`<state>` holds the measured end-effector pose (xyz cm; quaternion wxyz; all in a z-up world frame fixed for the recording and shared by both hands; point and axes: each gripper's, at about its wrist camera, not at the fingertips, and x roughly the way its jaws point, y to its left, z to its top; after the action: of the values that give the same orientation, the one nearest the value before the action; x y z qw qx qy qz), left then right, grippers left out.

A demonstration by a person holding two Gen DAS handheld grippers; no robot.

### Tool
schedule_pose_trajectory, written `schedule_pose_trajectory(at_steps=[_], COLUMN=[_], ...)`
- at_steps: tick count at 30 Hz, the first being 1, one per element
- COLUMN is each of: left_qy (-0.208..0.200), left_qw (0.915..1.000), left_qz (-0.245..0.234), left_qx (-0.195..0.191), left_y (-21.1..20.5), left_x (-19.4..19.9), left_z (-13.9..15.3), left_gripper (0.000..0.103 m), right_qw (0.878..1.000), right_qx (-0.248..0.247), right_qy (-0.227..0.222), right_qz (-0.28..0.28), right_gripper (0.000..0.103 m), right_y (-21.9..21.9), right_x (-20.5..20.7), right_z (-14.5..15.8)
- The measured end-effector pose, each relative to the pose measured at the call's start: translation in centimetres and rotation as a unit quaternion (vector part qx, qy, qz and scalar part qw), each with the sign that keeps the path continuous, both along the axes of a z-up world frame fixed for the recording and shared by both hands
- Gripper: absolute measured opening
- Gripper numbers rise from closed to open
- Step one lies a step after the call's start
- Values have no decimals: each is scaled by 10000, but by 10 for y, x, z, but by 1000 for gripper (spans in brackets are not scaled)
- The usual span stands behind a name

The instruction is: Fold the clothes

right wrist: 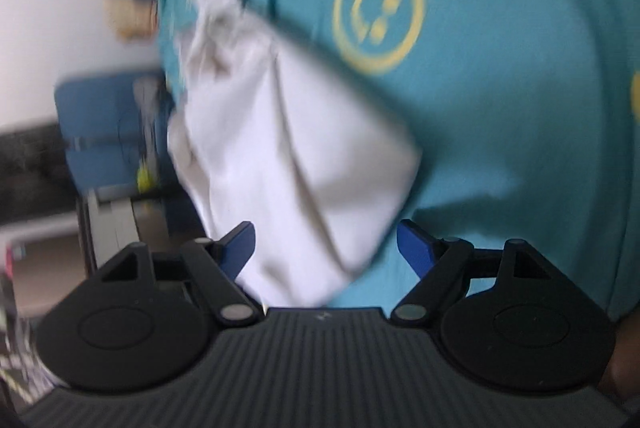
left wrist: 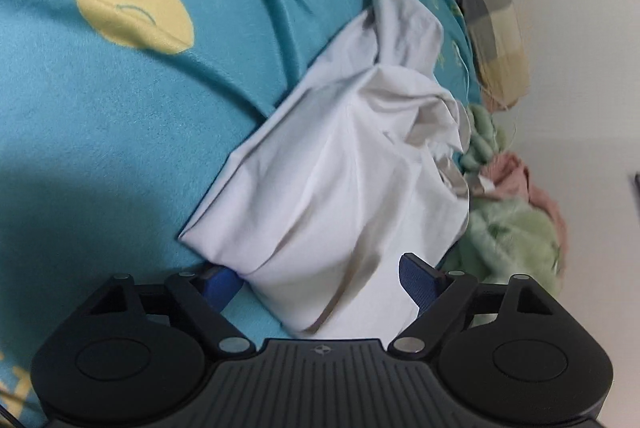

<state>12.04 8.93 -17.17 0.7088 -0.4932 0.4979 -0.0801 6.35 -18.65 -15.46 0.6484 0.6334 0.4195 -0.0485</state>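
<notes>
A white garment [left wrist: 328, 188] lies crumpled on a teal bedsheet with yellow prints [left wrist: 112, 116]. My left gripper [left wrist: 320, 280] is open, its blue fingers [left wrist: 416, 280] set wide on either side of the garment's near end, which lies between them. In the right wrist view the same white garment [right wrist: 288, 156] lies on the teal sheet [right wrist: 500, 108]. My right gripper [right wrist: 326, 248] is open too, with the garment's near edge between its blue fingers [right wrist: 414, 246]. The right view is blurred.
A light green garment [left wrist: 508, 228] and a pink one [left wrist: 536, 188] lie beside the white garment at the bed's edge. A checked beige and grey pillow [left wrist: 488, 8] lies at the far end. A blue chair [right wrist: 108, 136] stands beside the bed.
</notes>
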Motion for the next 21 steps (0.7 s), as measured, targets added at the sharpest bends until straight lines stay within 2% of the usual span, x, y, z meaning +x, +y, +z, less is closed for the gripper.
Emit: schedule_pose_trajectory(at_steps=[1, 2, 4, 6, 7, 8, 10, 15, 19, 21], left_qy=[-12, -26, -75, -78, -33, 0, 58, 180, 215, 150], left_qw=[10000, 9999, 9999, 9998, 9997, 9995, 9990, 9995, 9988, 9987], left_qz=[38, 74, 124, 188, 233, 291, 378, 153, -61, 26], left_qx=[-33, -64, -54, 11, -12, -88, -210, -201, -433, -486], left_y=[0, 0, -1, 0, 2, 3, 6, 2, -7, -8], left_x=[1, 1, 1, 0, 0, -1, -3, -7, -6, -4], left_z=[-1, -1, -1, 0, 0, -1, -3, -4, -8, -9], left_gripper=[86, 86, 80, 65, 63, 62, 62, 64, 67, 67], right_qw=[9999, 9999, 9998, 9996, 9993, 9991, 9989, 9965, 9872, 9827], right_qx=[-48, -70, -127, -281, -361, -419, -440, -256, 7, 137], right_qy=[10, -2, -34, -80, -77, -69, -148, -798, -1594, -1842], right_qz=[-105, -131, -153, -46, -3, 35, 93, 33, -56, -116], right_gripper=[79, 72, 68, 56, 45, 28, 16, 12, 11, 11], right_y=[-2, -3, -3, 1, 2, 3, -2, -4, -5, -6], right_x=[1, 3, 8, 12, 13, 14, 11, 9, 9, 11], right_z=[-1, -3, -5, -3, -3, -3, -2, 11, 26, 30])
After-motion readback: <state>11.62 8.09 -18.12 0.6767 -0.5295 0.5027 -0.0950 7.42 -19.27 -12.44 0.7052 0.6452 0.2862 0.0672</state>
